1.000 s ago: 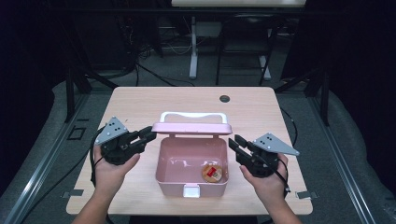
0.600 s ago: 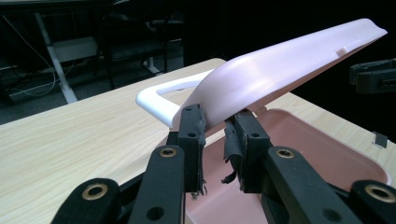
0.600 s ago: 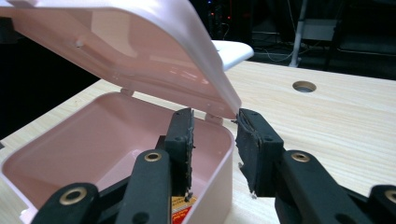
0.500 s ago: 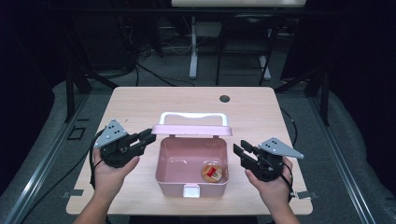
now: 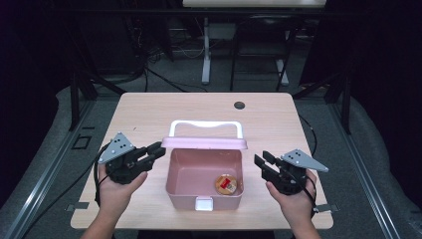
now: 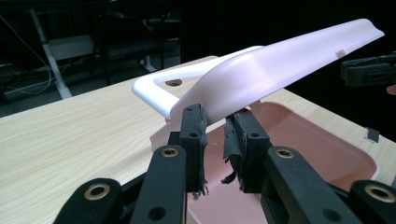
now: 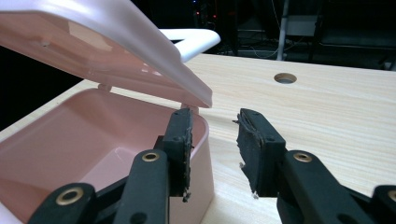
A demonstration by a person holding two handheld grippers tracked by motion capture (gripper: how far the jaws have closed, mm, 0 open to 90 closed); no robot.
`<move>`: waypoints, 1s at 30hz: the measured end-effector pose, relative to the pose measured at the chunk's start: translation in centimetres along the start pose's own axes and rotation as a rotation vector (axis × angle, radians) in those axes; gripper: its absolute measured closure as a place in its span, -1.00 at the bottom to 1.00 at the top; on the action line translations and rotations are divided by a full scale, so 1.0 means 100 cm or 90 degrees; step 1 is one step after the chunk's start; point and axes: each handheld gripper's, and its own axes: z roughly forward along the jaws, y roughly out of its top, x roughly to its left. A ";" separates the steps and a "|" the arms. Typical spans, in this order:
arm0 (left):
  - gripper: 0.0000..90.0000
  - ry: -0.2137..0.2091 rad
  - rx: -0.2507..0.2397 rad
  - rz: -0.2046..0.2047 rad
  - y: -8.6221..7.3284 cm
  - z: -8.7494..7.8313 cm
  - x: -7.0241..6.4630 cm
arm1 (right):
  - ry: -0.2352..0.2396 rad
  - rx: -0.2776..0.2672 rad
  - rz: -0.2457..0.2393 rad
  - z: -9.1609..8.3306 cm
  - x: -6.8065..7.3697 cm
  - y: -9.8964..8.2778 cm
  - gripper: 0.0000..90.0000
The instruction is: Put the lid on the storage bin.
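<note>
Pale wood makes up the table (image 5: 149,114), which bears a round cable hole (image 5: 239,105) near its far edge, well apart from everything else. Beyond the table, on the dark floor, stand black frame legs and a white stand.

Pink plastic forms the box (image 5: 204,172), set near the table's front edge, about midway between the two hands. Its long axis runs across the table from left to right, and its open mouth faces up. The lid (image 5: 204,143) is hinged along the far side and raised, its free edge pointing back toward the person, so it overhangs the rear of the box. A white handle (image 5: 205,127) lies behind the lid, its loop also running left to right. A small white latch (image 5: 202,203) sits at the middle of the box's near wall.

Just beside the box's left wall is the left gripper (image 5: 155,152), jaws narrowly apart with nothing between them; in the left gripper view its tips sit just under the lid's corner. Off the right wall is the right gripper (image 5: 263,162); its jaws have just been opening and stand moderately apart, empty.

Inside the box, in the near right corner, lies a small round orange thing (image 5: 226,184) with a red mark.
</note>
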 end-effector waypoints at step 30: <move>0.71 -0.008 0.011 0.002 -0.023 -0.011 -0.011 | -0.009 0.012 0.011 0.004 -0.004 -0.011 0.44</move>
